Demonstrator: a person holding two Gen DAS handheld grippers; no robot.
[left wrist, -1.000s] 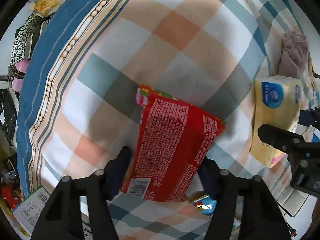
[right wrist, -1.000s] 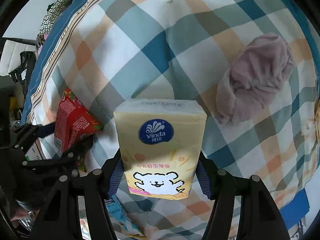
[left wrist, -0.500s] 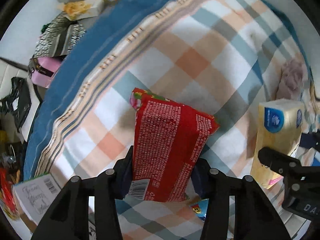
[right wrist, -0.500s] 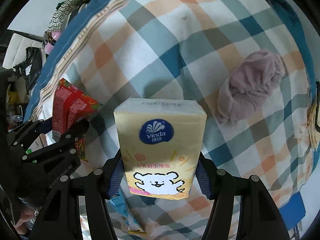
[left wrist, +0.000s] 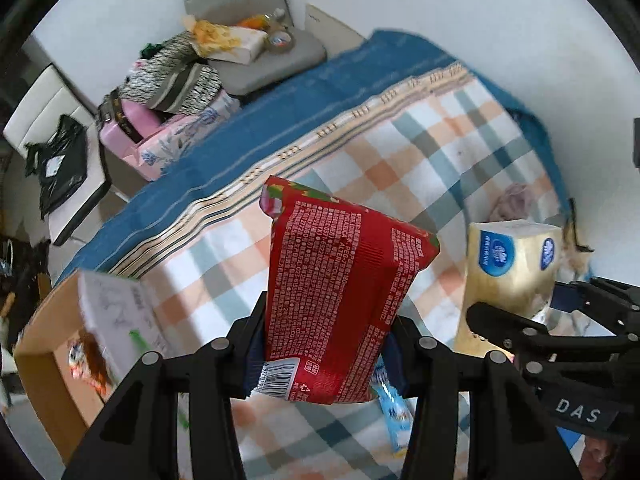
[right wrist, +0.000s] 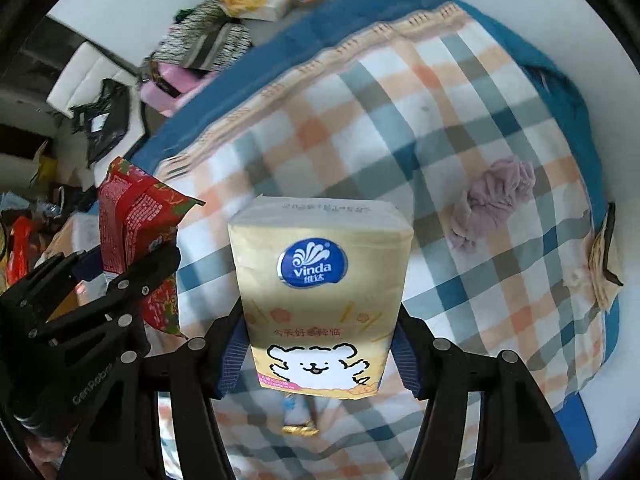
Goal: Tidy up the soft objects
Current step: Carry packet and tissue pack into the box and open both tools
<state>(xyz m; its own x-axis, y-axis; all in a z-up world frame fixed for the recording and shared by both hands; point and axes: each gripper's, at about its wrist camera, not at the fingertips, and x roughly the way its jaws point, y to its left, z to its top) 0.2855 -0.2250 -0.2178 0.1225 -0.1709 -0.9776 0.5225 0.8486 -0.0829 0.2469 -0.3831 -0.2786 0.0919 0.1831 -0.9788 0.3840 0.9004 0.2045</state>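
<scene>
Red snack packet [left wrist: 340,300] stands clamped between the left gripper [left wrist: 326,356] fingers at frame centre. The right gripper [right wrist: 318,352] fingers grip a yellow Vinda tissue pack [right wrist: 320,292] above the plaid bed [right wrist: 420,128]; a mauve cloth [right wrist: 492,200] lies at right.

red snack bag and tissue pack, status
Left gripper shut on red snack bag. Right gripper shut on tissue pack. Both lifted above plaid blanket.
</scene>
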